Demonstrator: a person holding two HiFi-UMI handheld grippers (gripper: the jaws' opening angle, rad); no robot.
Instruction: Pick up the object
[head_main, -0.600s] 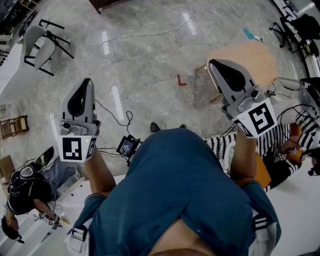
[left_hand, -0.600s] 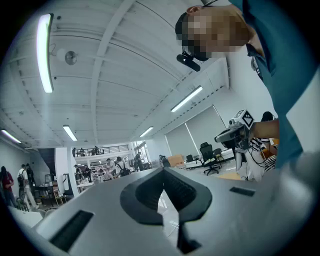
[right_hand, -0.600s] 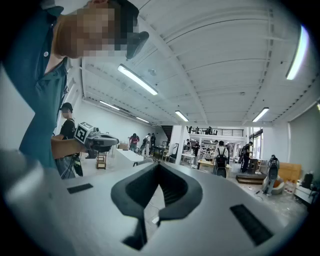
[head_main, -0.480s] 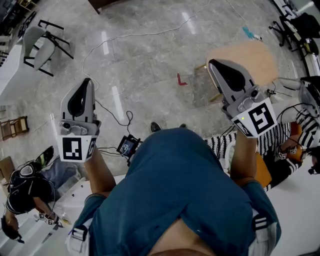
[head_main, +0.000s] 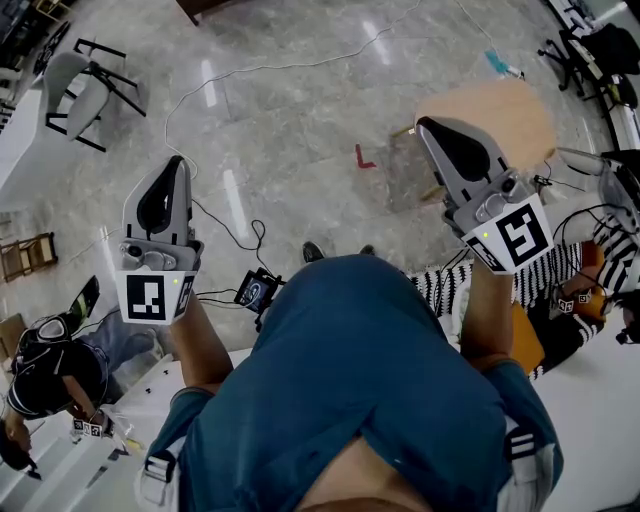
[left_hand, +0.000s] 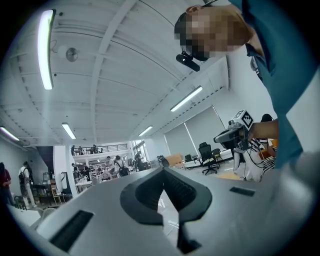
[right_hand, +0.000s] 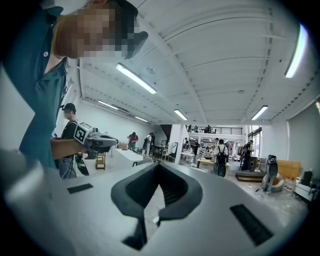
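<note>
No object to pick up shows in any view. In the head view I hold both grippers out over a marble floor. My left gripper (head_main: 175, 162) is shut with nothing in it, and its own view shows the jaws (left_hand: 162, 171) closed tip to tip against the ceiling and a far office hall. My right gripper (head_main: 424, 125) is also shut and empty, its tips (right_hand: 159, 165) meeting in its own view. Each gripper view shows the other gripper held out at the side: the right gripper (left_hand: 234, 136) and the left gripper (right_hand: 98, 140).
A round wooden stool (head_main: 492, 108) stands on the floor under the right gripper. A red L mark (head_main: 364, 158) and a long cable (head_main: 215, 215) lie on the floor. A chair (head_main: 85, 85) stands at the far left. Seated people flank me at the lower left (head_main: 45, 375) and right (head_main: 590, 270).
Both grippers stay where they were. The person at the lower left has shifted a little.
</note>
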